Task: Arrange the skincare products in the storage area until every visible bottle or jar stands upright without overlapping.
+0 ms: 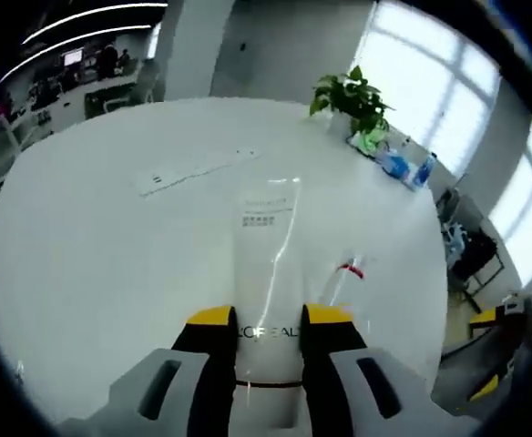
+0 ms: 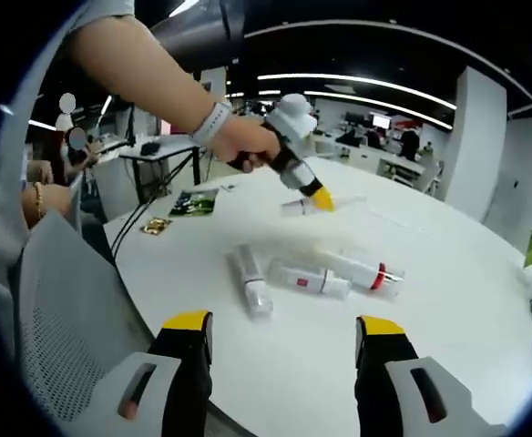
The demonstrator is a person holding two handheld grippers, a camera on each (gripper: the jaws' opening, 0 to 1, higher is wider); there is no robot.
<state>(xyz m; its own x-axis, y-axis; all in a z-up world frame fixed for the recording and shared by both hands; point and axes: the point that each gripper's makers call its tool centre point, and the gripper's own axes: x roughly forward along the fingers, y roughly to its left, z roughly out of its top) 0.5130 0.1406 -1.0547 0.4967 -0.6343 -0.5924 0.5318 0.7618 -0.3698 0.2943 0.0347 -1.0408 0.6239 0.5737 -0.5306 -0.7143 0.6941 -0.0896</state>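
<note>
Two yellow-tipped jaws of the left gripper [image 1: 268, 320] are clenched on a white tube [image 1: 268, 273], one jaw pressed to each side of its lower printed part, in the left gripper view. The tube reaches away from the jaws over the white table [image 1: 84, 255]. Just beside the tube, to its right in that view, a clear bottle with a red band [image 1: 346, 273] lies on the table. Beyond the tube a flat white strip [image 1: 193, 171] lies on the table, and at the table's far edge stands a potted plant [image 1: 352, 98] with blue bottles [image 1: 403, 167] next to it.

The right gripper [image 2: 284, 332] is released, its jaws wide apart with nothing between them, above the near side of the table [image 2: 448, 300]. On the table past it three bottles lie on their sides close together: a white one [image 2: 250, 280], a clear one with a red label [image 2: 308, 279] and a red-banded one [image 2: 362, 270]. Farther across the table a hand [image 2: 248, 141] holds the left gripper [image 2: 319, 198].
</note>
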